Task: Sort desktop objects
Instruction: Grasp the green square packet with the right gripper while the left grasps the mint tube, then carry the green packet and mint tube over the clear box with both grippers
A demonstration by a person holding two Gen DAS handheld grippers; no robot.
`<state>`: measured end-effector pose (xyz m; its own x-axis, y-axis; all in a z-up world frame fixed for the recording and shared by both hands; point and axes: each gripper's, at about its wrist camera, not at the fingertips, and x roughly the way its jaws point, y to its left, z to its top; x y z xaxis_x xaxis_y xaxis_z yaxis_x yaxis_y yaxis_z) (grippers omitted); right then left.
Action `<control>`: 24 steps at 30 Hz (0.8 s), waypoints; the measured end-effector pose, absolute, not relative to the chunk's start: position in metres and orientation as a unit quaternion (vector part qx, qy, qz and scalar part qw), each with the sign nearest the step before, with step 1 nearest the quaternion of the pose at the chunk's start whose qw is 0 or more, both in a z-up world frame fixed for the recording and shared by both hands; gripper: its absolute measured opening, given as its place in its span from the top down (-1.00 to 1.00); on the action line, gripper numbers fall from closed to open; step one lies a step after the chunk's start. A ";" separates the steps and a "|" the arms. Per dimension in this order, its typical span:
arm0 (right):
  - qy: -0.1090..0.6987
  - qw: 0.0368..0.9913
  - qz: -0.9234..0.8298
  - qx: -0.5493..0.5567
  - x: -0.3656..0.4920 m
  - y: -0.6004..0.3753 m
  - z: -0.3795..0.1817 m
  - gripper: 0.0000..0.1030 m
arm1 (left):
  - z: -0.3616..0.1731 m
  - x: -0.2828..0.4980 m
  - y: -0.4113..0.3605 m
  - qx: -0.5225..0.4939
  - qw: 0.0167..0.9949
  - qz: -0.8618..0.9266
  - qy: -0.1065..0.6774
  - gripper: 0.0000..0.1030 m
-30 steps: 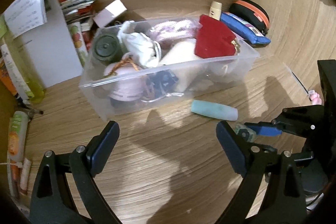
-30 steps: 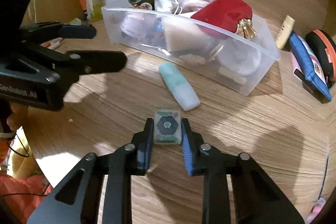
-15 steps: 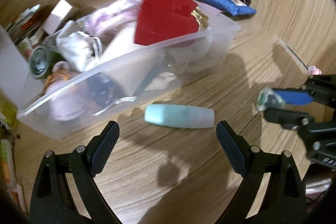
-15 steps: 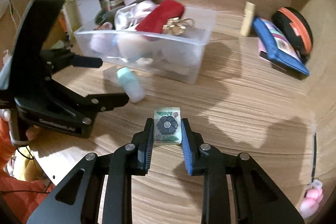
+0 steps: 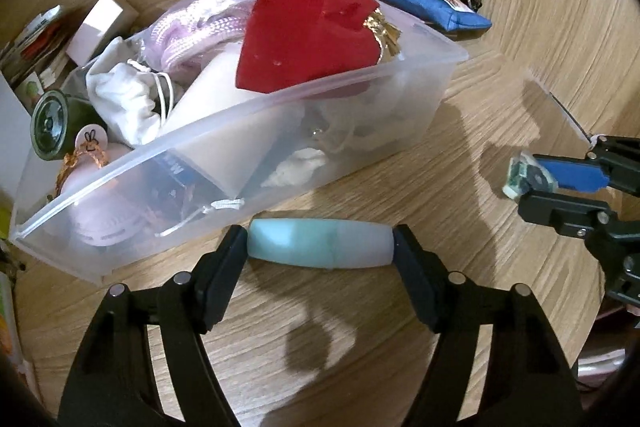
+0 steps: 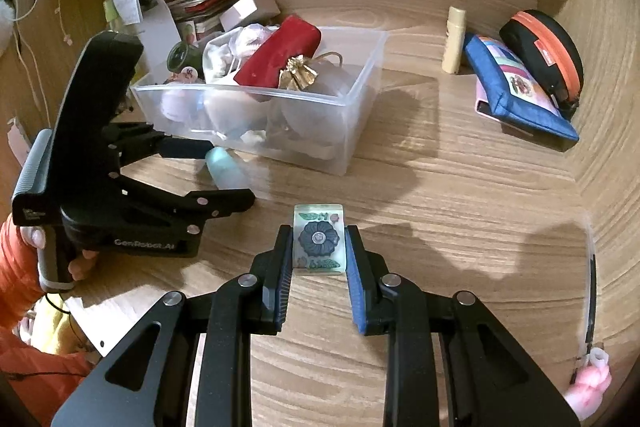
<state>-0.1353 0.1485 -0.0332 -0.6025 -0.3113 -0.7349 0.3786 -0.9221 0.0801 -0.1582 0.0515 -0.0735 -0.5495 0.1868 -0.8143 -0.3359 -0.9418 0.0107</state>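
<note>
Both grippers gripping items beside the clear bin on the wooden desk.
Left wrist view: left gripper (image 5: 320, 247) jaws just closed in, pinching the teal tube (image 5: 320, 243) end to end, right in front of the clear bin (image 5: 280, 131); red pouch (image 5: 304, 31) sits on top of the bin's contents. Right wrist view: right gripper (image 6: 318, 251) pressed tight on the small flower-print block (image 6: 318, 238), held in front of the bin, off its right corner; blue pouch (image 6: 516, 95) well right of the bin.

The only readable text is the pale brand lettering "GenRobot.AI" on the black body of the left gripper (image 6: 230, 175), seen from the right wrist view.
</note>
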 end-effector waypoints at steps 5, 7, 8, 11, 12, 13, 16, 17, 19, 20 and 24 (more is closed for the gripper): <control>0.041 0.197 -0.895 0.398 -0.140 0.144 -0.029 0.57 | -0.062 -0.149 0.045 -0.435 0.156 0.884 0.068 -0.42; 0.042 0.200 -0.896 0.394 -0.141 0.141 -0.025 0.57 | -0.054 -0.144 0.040 -0.427 0.161 0.888 0.060 -0.42; 0.042 0.201 -0.897 0.392 -0.142 0.140 -0.023 0.57 | -0.050 -0.141 0.037 -0.422 0.164 0.890 0.056 -0.42; 0.044 0.204 -0.900 0.382 -0.143 0.136 -0.014 0.57 | -0.039 -0.136 0.030 -0.410 0.170 0.895 0.042 -0.42; 0.044 0.206 -0.901 0.379 -0.144 0.134 -0.011 0.57 | -0.033 -0.137 0.028 -0.403 0.172 0.898 0.036 -0.42; 0.045 0.207 -0.902 0.375 -0.145 0.133 -0.007 0.57 | -0.028 -0.136 0.024 -0.397 0.171 0.901 0.031 -0.42; 0.047 0.210 -0.905 0.366 -0.150 0.128 0.002 0.57 | -0.012 -0.131 0.010 -0.378 0.167 0.911 0.014 -0.42; 0.047 0.211 -0.906 0.364 -0.152 0.127 0.004 0.57 | -0.006 -0.131 0.004 -0.371 0.163 0.914 0.007 -0.42; 0.042 0.215 -0.907 0.360 -0.156 0.124 0.007 0.57 | 0.002 -0.131 -0.006 -0.359 0.155 0.920 0.001 -0.42; 0.038 0.217 -0.907 0.358 -0.158 0.123 0.009 0.57 | 0.006 -0.133 -0.010 -0.355 0.150 0.923 -0.001 -0.42; 0.031 0.222 -0.909 0.351 -0.167 0.117 0.013 0.57 | 0.017 -0.140 -0.028 -0.342 0.129 0.931 -0.011 -0.42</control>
<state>-0.1670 0.1167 0.0128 -0.6544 -0.3816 -0.6528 0.4253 -0.8996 0.0994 -0.1403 -0.0276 0.0167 -0.7330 0.2467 -0.6340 -0.2318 -0.9667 -0.1082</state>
